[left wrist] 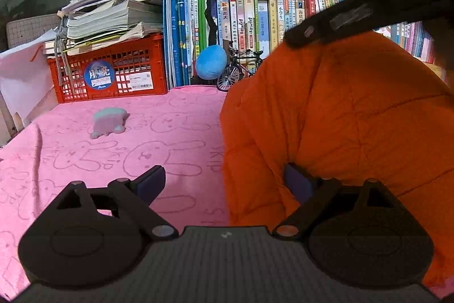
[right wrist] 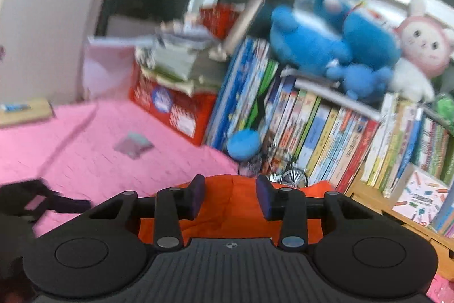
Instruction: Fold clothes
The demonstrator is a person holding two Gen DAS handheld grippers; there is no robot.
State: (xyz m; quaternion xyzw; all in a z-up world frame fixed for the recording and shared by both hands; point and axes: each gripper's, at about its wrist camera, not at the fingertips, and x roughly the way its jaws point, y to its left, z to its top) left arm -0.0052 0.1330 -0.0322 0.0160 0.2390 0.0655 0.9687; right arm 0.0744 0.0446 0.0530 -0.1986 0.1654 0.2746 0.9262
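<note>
Orange quilted fabric, a padded jacket, stood bunched and lifted on the right of the pink blanket, well in front of the books and the red crate. The left gripper had its jaws spread wide; its right pad touched a fold of the jacket, the left pad hung over bare blanket, so nothing was clamped. The right gripper hung above the jacket's edge, jaws partly closed with a clear gap and no cloth visibly pinched between them. Its view was blurred. The step in hand looked like re-gripping between folds, with the jacket not yet flat. The next move probably called for each gripper to close on an edge or corner, then draw the jacket out flat on the blanket before folding it over.
</note>
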